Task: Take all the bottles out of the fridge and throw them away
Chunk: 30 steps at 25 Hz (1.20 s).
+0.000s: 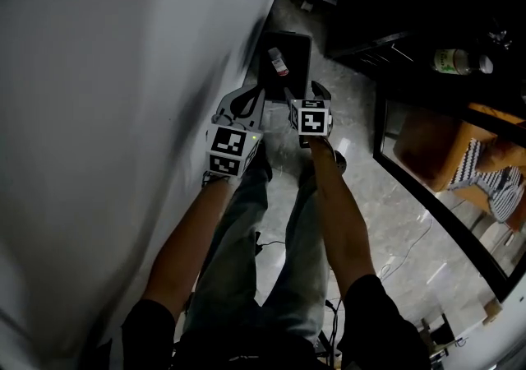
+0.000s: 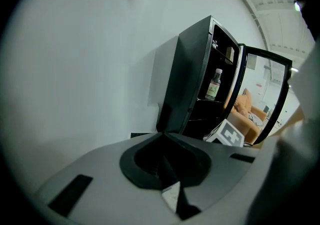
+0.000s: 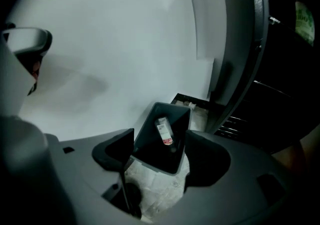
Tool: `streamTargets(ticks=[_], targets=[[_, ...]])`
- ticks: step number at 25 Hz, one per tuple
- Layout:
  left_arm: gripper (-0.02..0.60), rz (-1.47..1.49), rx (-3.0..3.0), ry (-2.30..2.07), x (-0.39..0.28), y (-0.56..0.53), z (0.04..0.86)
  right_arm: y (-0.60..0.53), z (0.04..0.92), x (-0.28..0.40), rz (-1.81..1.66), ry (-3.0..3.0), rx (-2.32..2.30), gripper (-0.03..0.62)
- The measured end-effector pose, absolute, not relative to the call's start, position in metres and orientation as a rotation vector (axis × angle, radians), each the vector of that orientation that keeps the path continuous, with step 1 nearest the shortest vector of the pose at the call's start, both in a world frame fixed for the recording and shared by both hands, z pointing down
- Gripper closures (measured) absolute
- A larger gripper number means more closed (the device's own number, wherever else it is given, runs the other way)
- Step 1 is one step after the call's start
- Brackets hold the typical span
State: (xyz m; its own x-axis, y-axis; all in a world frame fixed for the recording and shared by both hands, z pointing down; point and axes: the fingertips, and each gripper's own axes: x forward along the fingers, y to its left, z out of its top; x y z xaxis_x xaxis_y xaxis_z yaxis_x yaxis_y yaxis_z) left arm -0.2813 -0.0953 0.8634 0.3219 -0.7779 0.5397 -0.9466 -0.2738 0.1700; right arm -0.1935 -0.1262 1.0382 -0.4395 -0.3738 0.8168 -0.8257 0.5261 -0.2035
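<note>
A black bin point(image 1: 297, 64) stands on the floor by the wall, with one red-labelled bottle point(image 1: 278, 60) lying inside it. My right gripper point(image 1: 309, 95) hovers just above the bin's near edge. Its jaws are open and empty, and the bin point(image 3: 150, 141) and the bottle point(image 3: 164, 131) show below them. My left gripper point(image 1: 242, 103) is beside it on the left, shut with nothing held. In the left gripper view the shut tips point(image 2: 163, 134) point at the open black fridge point(image 2: 190, 84), where a clear bottle point(image 2: 214, 85) stands on a shelf. That bottle point(image 1: 459, 62) also shows at the head view's upper right.
A white wall point(image 1: 107, 97) runs close along the left. The fridge's glass door point(image 1: 436, 204) stands open at the right, with an orange seat point(image 1: 436, 146) seen through it. Cables point(image 1: 411, 249) trail over the tiled floor point(image 1: 362, 138) near the person's legs.
</note>
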Motion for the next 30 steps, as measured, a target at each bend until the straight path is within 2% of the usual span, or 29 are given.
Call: streamTargets(ticks=[3, 4, 8, 12, 22, 30], targets=[[0.575, 0.490, 2.144, -1.505, -0.266, -0.098, 0.852, -0.116, 1.003, -0.169, 0.779, -2.081, 1.020, 0.278], [0.575, 0.492, 2.153, -1.496, -0.259, -0.099, 0.846, -0.114, 0.989, -0.161, 0.783, -2.101, 1.042, 0.300], [0.575, 0.494, 2.176, -1.459, -0.224, -0.101, 0.816, -0.112, 0.912, -0.117, 0.738, -2.156, 1.148, 0.466], [0.574, 0.504, 2.240, -1.445, -0.184, -0.106, 0.767, -0.120, 0.830, -0.069, 0.692, -2.205, 1.247, 0.583], [0.575, 0.465, 2.351, -1.418, -0.084, -0.102, 0.615, -0.106, 0.629, 0.024, 0.644, -2.321, 1.376, 0.586], [0.575, 0.395, 2.454, -1.380, -0.008, -0.099, 0.521, -0.078, 0.519, 0.107, 0.613, -2.338, 1.520, 0.586]])
